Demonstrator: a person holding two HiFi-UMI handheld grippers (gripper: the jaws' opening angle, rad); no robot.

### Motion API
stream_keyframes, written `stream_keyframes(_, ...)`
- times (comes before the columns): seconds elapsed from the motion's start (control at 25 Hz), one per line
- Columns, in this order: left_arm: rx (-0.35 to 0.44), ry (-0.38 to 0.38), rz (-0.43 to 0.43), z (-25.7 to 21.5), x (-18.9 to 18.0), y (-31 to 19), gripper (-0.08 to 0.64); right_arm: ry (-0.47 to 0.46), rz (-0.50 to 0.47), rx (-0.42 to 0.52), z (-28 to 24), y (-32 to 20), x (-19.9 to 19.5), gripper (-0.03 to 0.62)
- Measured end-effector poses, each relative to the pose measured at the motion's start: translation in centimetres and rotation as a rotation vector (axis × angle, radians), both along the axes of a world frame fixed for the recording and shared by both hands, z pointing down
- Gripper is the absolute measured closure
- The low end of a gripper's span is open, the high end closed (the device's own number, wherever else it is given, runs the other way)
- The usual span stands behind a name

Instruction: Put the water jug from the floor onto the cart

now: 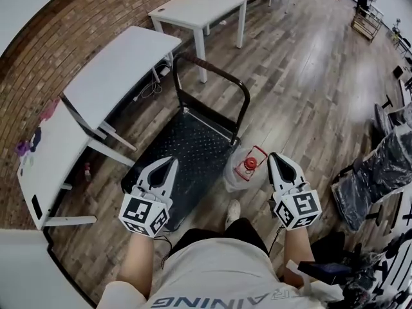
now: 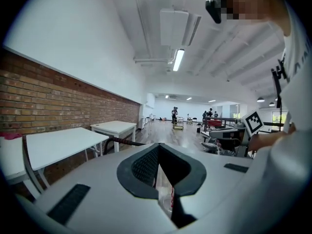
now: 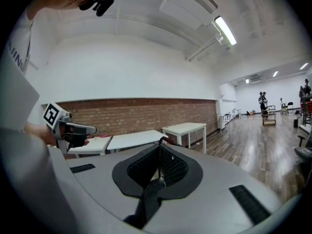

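The water jug (image 1: 246, 167), clear plastic with a red cap, stands on the wooden floor just right of the cart's near right corner. The cart (image 1: 187, 153) is a black flat platform with a dark push handle (image 1: 212, 69) at its far end. My left gripper (image 1: 172, 161) hovers over the near part of the cart's deck, jaws closed to a point and holding nothing. My right gripper (image 1: 272, 157) is just right of the jug, beside it and apart from it, also shut and empty. Both gripper views look out level across the room, over the jaws (image 2: 158, 147) (image 3: 159, 148).
Two white tables (image 1: 122, 69) (image 1: 199, 5) stand along the brick wall left of and beyond the cart. A plastic-covered chair (image 1: 380, 166) is at the right. My shoe (image 1: 233, 210) is on the floor near the jug. People stand far down the room (image 2: 174, 115).
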State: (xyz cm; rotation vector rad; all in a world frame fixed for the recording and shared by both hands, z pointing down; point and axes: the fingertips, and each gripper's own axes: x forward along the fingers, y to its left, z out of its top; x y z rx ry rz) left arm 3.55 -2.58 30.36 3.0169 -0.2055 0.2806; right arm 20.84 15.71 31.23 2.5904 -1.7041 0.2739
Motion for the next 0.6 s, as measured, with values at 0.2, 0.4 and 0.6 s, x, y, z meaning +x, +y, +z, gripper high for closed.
stream_keyframes(0.2, -0.043, -0.029, -0.092, 1.9, 3.5, -1.3, 0.560, -0.013, -0.072, -0.048, 2.6, -2.0, 5.2, 0.589)
stream_keyframes(0.4, -0.067, -0.061, -0.145, 4.5, 6.4, -2.4, 0.560, -0.032, -0.122, -0.101, 5.9, -4.0, 9.3, 0.588)
stream_keyframes(0.6, -0.121, -0.120, -0.176, 9.8, 7.6, -3.9, 0.560, -0.103, -0.126, -0.192, 12.1, -5.1, 12.1, 0.571)
